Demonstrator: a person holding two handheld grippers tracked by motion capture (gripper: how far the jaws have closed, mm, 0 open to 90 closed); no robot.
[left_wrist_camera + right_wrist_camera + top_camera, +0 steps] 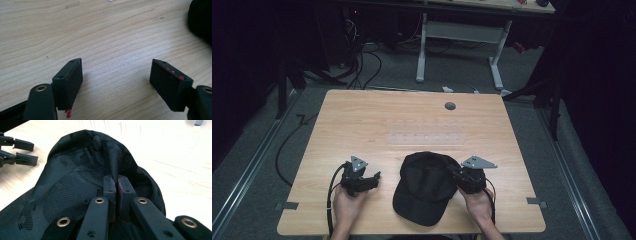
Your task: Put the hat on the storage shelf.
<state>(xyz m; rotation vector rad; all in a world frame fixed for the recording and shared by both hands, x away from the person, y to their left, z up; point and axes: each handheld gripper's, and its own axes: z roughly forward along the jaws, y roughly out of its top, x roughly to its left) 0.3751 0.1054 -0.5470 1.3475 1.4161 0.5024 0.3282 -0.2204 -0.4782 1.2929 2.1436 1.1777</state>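
— So where is the cap (424, 187) just now?

— Near the front edge of the table (377, 115), a little right of the middle, brim toward the person and crown toward the far side. It is black, with a mesh weave on the panels and a small button on top, and the crown has slumped into soft folds.

— And who has hold of it?

— The right gripper (116, 185). Its jaws are pressed almost together on a pinch of the crown fabric, on the cap's right side. Cloth bunches up around the pads, which suggests the grip is on a fold and not on anything stiff. That is probably why it is taken there: the loose cloth gives the narrow pads something to bite.

— What about the other one?

— The left gripper (116, 75) sits at the near left, apart from the cap, jaws spread wide with nothing between them, low over bare wood. It looks parked, perhaps ready to come in for the brim or the opposite side.

— Anything else on the table?

— A pale wood-grain top, smooth, a faint clear strip (427, 138) beyond the cap, and a small grey disc (450, 106) near the far edge.
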